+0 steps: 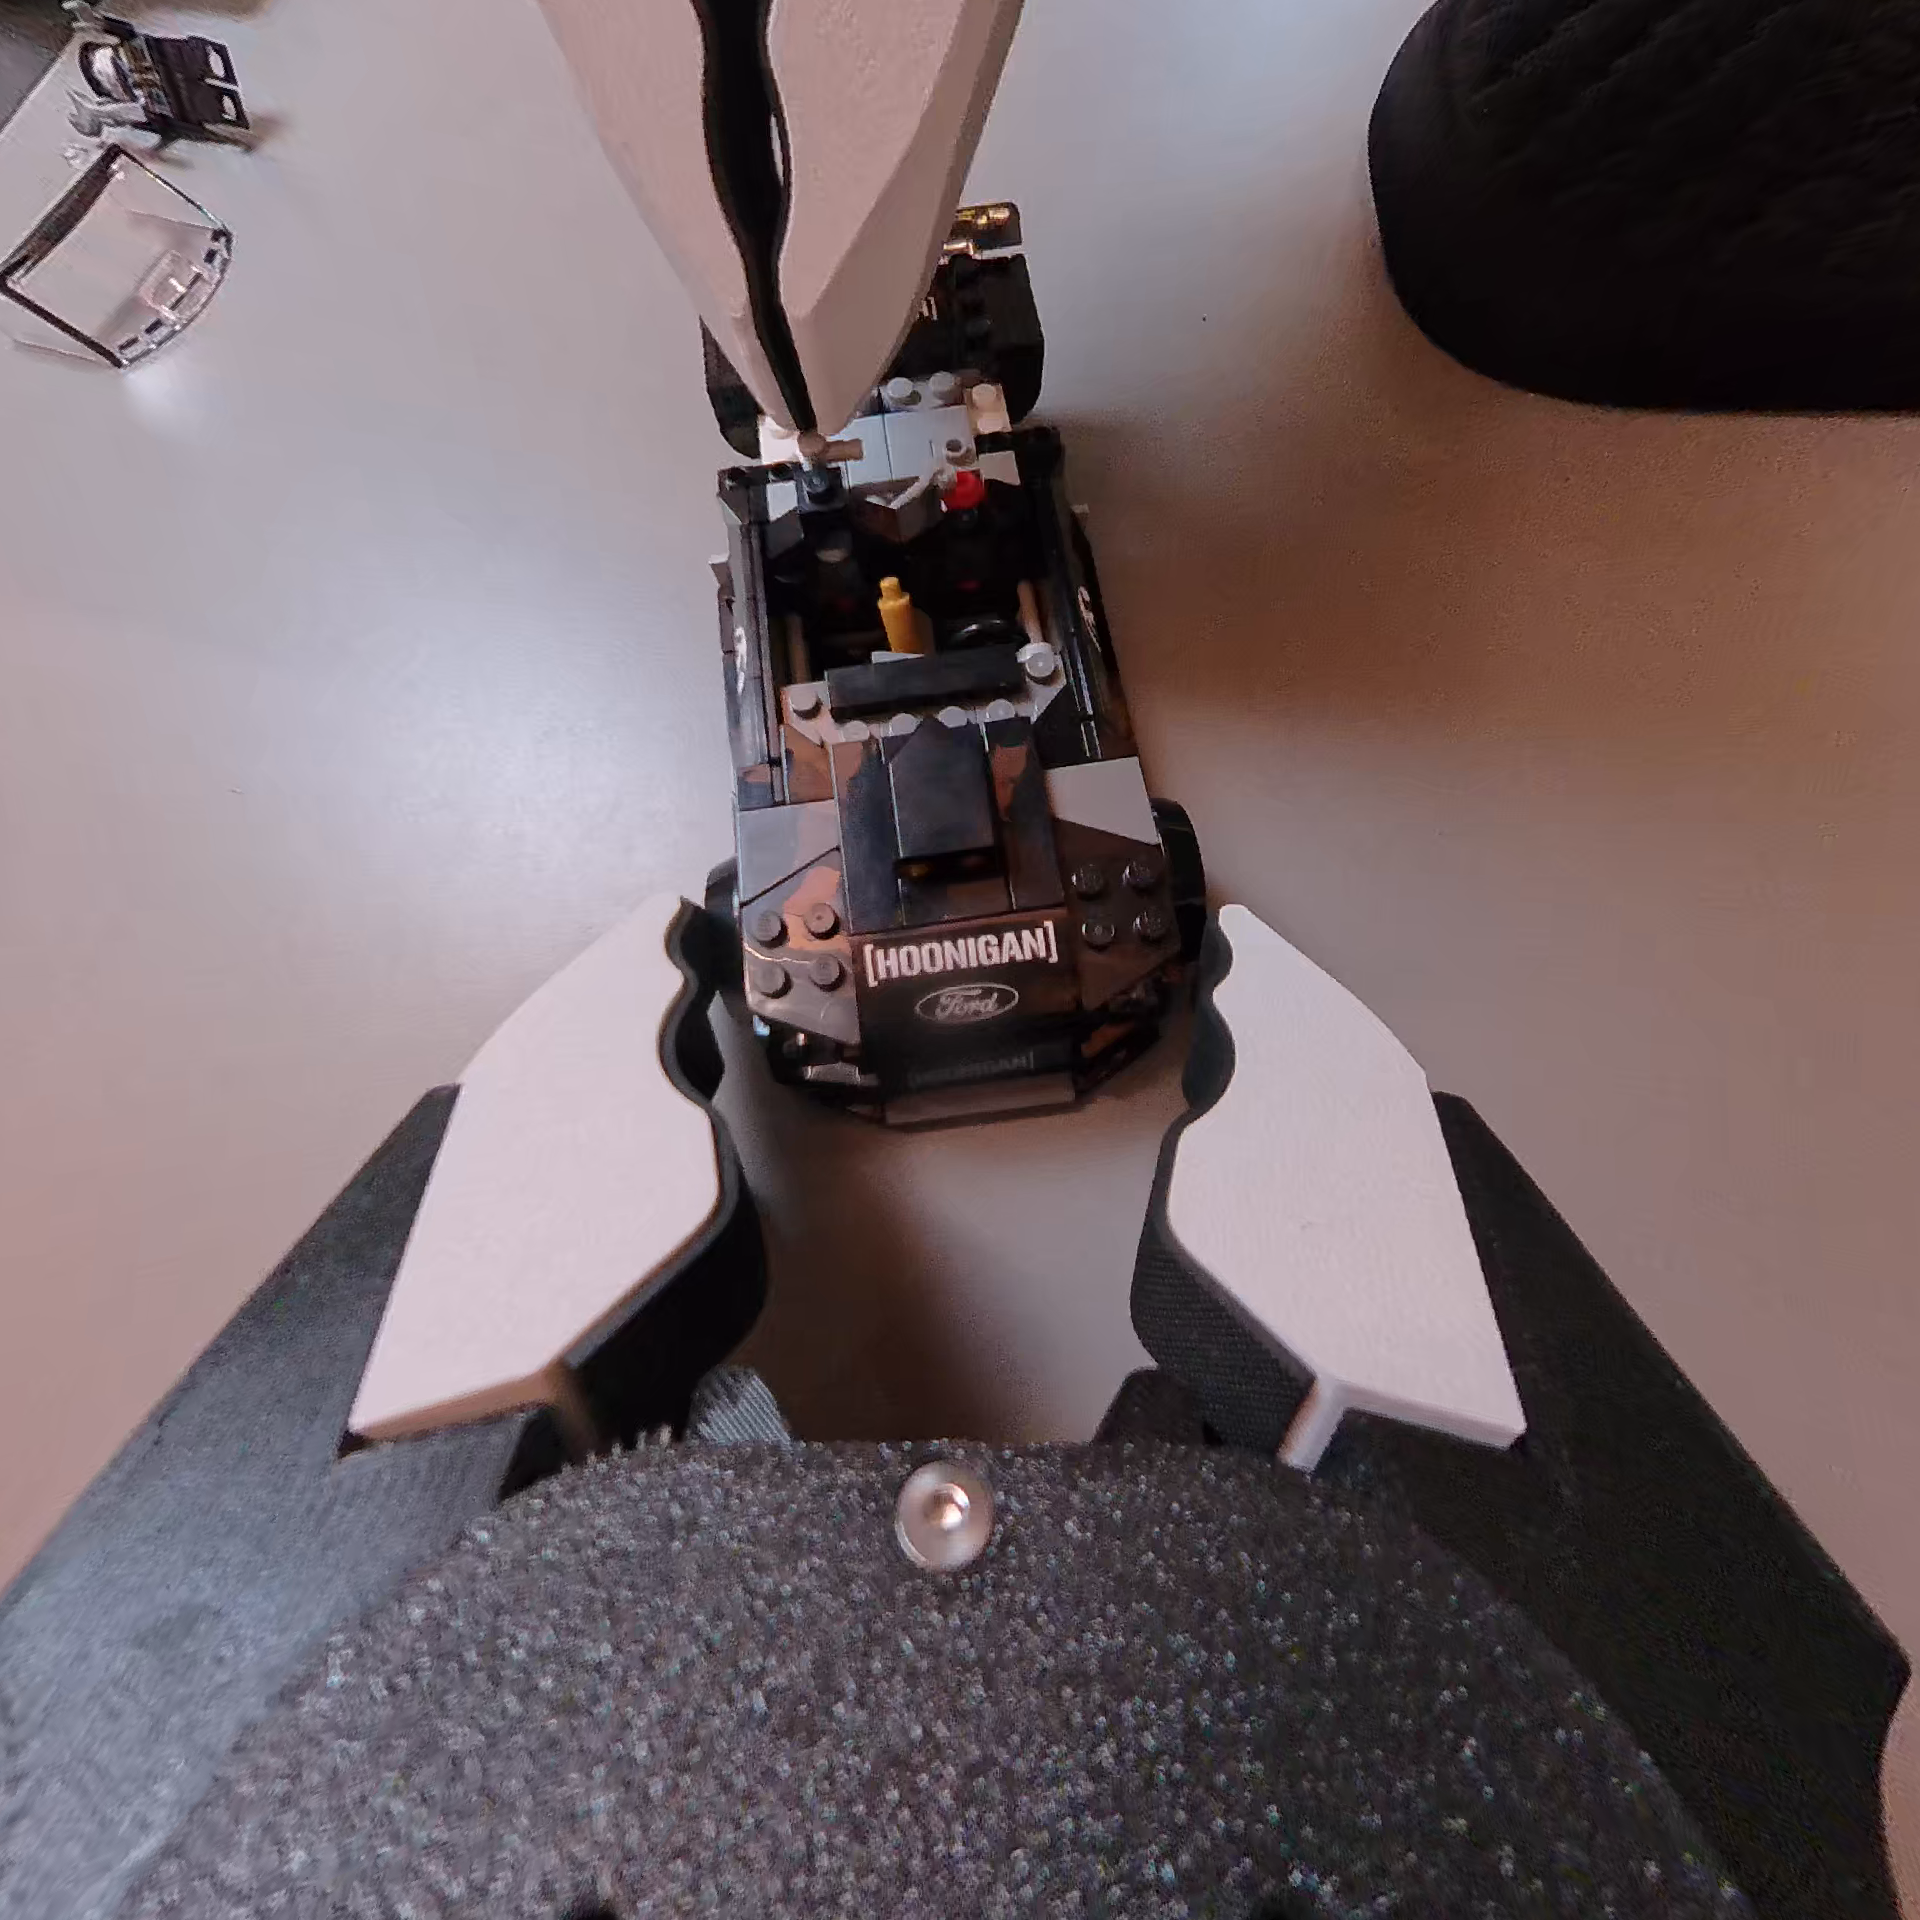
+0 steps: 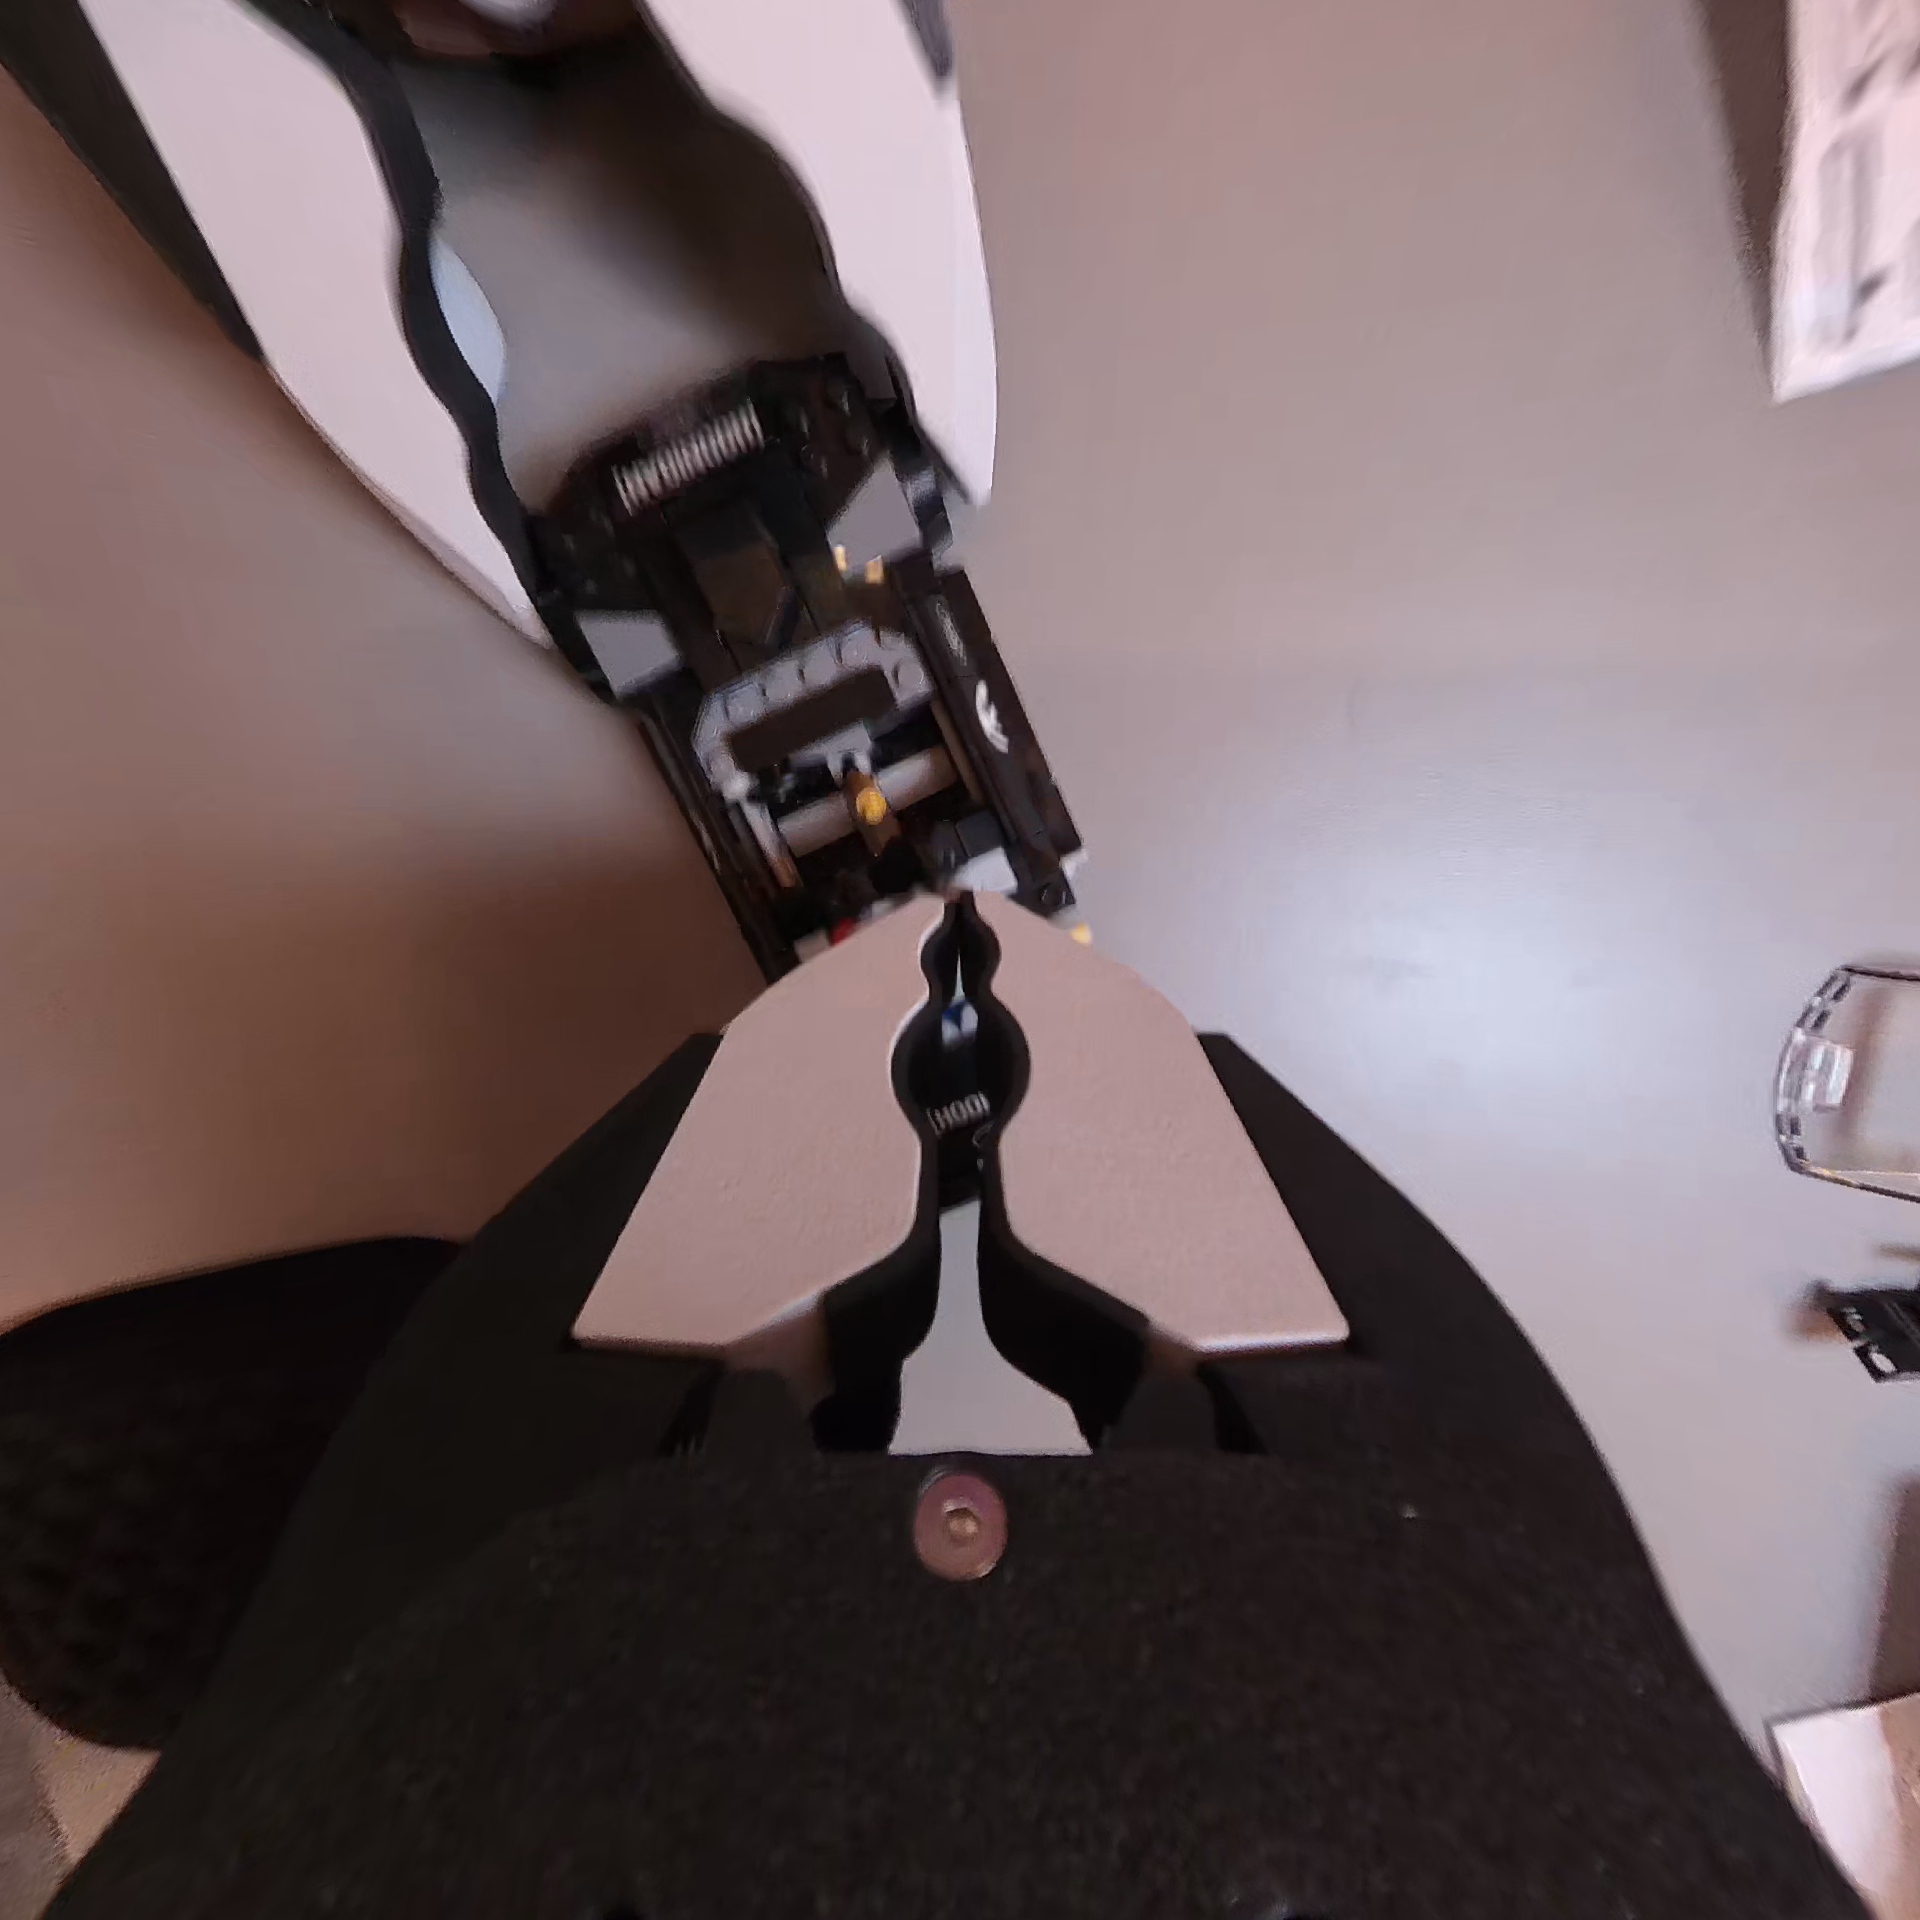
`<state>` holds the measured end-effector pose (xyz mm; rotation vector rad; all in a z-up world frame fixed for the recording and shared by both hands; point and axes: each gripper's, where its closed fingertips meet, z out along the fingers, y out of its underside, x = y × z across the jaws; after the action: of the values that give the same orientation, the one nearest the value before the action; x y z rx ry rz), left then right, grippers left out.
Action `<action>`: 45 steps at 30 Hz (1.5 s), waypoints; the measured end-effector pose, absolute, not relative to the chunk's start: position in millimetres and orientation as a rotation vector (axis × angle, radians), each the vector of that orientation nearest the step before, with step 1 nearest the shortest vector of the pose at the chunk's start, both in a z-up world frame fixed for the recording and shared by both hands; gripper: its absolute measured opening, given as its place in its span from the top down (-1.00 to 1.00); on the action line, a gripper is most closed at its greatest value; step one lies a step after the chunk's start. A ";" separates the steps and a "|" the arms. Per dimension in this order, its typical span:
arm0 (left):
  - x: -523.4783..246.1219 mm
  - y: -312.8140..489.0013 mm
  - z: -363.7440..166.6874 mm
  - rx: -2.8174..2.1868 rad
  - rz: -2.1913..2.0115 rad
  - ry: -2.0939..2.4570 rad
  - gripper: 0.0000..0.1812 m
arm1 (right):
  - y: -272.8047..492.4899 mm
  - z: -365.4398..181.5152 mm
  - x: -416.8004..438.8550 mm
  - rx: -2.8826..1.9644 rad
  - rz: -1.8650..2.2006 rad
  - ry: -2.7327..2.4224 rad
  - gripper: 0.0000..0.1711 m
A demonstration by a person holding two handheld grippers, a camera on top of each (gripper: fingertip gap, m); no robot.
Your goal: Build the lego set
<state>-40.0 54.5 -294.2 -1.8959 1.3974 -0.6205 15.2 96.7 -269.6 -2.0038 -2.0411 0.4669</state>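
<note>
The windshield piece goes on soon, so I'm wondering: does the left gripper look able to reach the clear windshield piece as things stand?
Probably yes. The left gripper is open around the car's nose, holding nothing, and bare table lies between it and the clear windshield piece.

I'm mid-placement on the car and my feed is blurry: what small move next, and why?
Probably ease the right gripper straight down: it is shut on a small grey part at the cockpit's rear edge of the car, while the left gripper, open, flanks its nose.

Left gripper (image 1: 951, 997) spread wide; right gripper (image 2: 961, 904) pinched closed, tips together.
</note>
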 end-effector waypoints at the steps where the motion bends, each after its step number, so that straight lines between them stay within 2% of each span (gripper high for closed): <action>1: -40.1 54.5 -294.1 -1.895 -0.620 1.398 0.02 | 99.4 -276.2 21.1 -2.026 0.403 -2.068 1.00; 17: -41.3 54.7 -294.5 -1.900 -0.625 1.399 0.02 | 109.1 -250.8 18.0 -1.929 0.516 -1.910 1.00; 18: -41.5 54.7 -294.5 -1.896 -0.626 1.404 0.02 | 105.8 -250.2 17.1 -1.913 0.524 -1.939 0.83; 21: -42.4 54.9 -294.4 -1.875 -0.637 1.436 0.02 | 93.2 -252.2 16.0 -1.881 0.517 -2.061 0.72; 32: -65.9 73.1 -279.0 -1.794 -0.652 1.367 0.04 | 93.4 -261.4 11.4 -1.807 0.436 -2.112 0.79; 40: -48.9 72.3 -295.8 -1.869 -0.577 1.444 -0.12 | 89.9 -264.1 9.0 -1.770 0.458 -2.046 0.81; 43: -47.0 73.7 -295.8 -1.874 -0.601 1.454 0.01 | 91.4 -263.2 10.4 -1.787 0.469 -2.016 0.86; 45: -47.4 74.1 -296.1 -1.872 -0.606 1.457 0.01 | 91.6 -263.3 11.1 -1.802 0.478 -2.004 0.87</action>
<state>-47.4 74.1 -296.1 -1.8718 1.4566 -0.6058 11.1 91.6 -263.3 -1.8023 -2.0045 0.4776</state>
